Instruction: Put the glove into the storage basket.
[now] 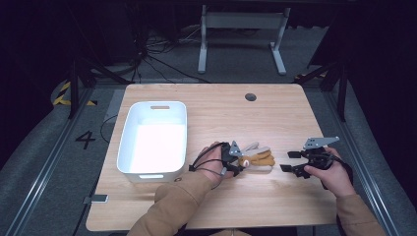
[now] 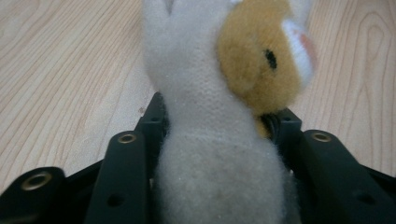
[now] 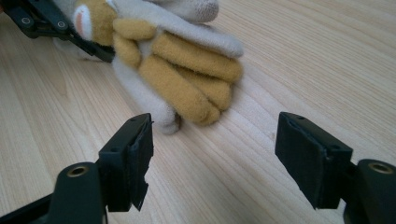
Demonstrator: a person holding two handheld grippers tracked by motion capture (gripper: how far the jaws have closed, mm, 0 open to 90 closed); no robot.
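A plush glove (image 1: 259, 158) in tan and off-white, with a small animal face, lies on the wooden table (image 1: 221, 118) near its front middle. My left gripper (image 1: 235, 162) is shut on the glove's cuff end; in the left gripper view the black jaws press both sides of the off-white plush glove (image 2: 210, 154). My right gripper (image 1: 287, 161) hovers just to the right of the glove, open and holding nothing. In the right gripper view the glove's tan fingers (image 3: 187, 74) lie ahead of the open right gripper (image 3: 219, 158), and the left gripper (image 3: 46, 21) grips the far end.
A white plastic bin (image 1: 125, 147) with nothing in it stands on the table's left half. A round cable hole (image 1: 251, 97) sits near the far edge. Bare wood stretches behind and to the right of the glove.
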